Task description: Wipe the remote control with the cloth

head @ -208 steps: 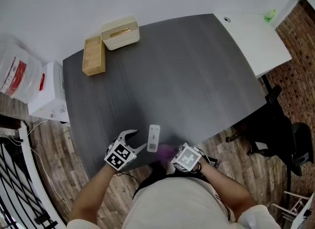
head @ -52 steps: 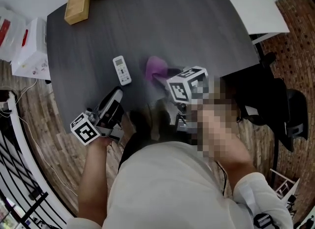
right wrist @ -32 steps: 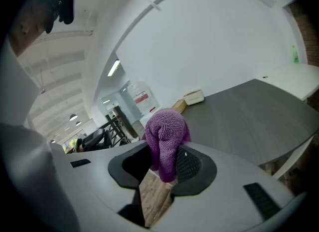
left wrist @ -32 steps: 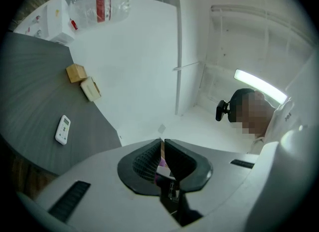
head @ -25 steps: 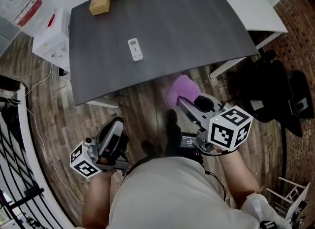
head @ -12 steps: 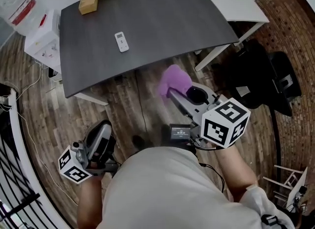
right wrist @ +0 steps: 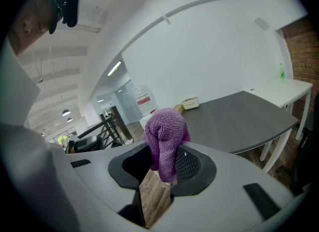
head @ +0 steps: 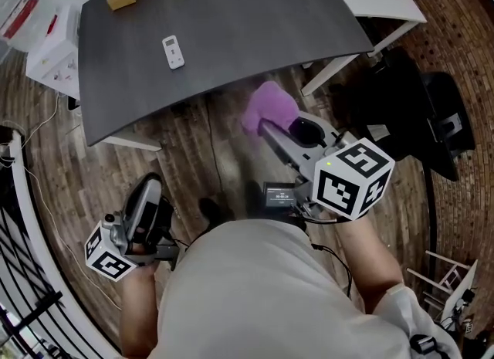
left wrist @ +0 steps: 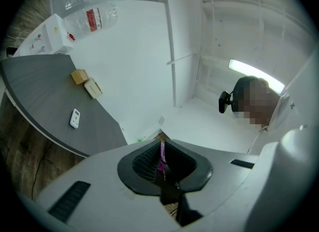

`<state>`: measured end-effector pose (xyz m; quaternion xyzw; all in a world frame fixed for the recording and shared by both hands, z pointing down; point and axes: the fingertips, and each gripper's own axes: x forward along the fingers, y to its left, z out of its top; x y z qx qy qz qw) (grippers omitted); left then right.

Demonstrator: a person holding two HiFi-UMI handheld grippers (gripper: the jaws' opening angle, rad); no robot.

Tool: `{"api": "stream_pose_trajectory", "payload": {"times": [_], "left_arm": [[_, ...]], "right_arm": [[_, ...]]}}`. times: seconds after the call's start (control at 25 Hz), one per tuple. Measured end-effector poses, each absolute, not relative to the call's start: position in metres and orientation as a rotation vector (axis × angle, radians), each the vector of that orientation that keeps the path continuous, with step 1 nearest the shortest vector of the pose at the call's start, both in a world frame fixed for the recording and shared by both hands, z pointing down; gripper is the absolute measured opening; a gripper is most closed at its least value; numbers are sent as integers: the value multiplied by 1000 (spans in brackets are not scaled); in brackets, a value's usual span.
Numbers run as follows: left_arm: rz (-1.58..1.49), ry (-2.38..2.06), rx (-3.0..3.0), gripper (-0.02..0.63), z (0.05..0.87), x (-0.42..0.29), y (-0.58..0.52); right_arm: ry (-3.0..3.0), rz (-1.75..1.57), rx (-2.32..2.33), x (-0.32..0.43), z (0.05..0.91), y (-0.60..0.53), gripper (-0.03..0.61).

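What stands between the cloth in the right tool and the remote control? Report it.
Nothing visible. The right tool holds the purple cloth over the floor, short of the table; only bare tabletop lies between it and the remote control.

Cloth (head: 270, 109) is looking nubby and looped, a matt purple fabric. Counter (head: 231, 18) is showing matt dark-grey wood grain. Remote control (head: 173, 51), at its 9 o'clock, is reading as smooth white plastic. Floor (head: 193, 157) is showing worn wood planks. Right tool (head: 263, 125) is showing matt grey plastic and ribbed black pads (right wrist: 189, 165).
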<state>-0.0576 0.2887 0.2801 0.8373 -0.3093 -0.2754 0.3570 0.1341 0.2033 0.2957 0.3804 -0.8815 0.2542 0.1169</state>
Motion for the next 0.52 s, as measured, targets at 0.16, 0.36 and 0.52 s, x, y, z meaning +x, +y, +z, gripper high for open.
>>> {"api": "stream_pose_trajectory", "payload": {"times": [0.16, 0.36, 0.52], "left_arm": [[-700, -798, 2156, 25, 283, -50, 283], [-669, -803, 2175, 25, 284, -40, 282], [-645, -784, 2244, 14, 279, -32, 287]], "right_arm": [[-2586, 752, 1121, 140, 299, 198, 120], [-2591, 751, 1137, 146, 298, 195, 120], [-2590, 745, 1160, 153, 298, 194, 120]]}}
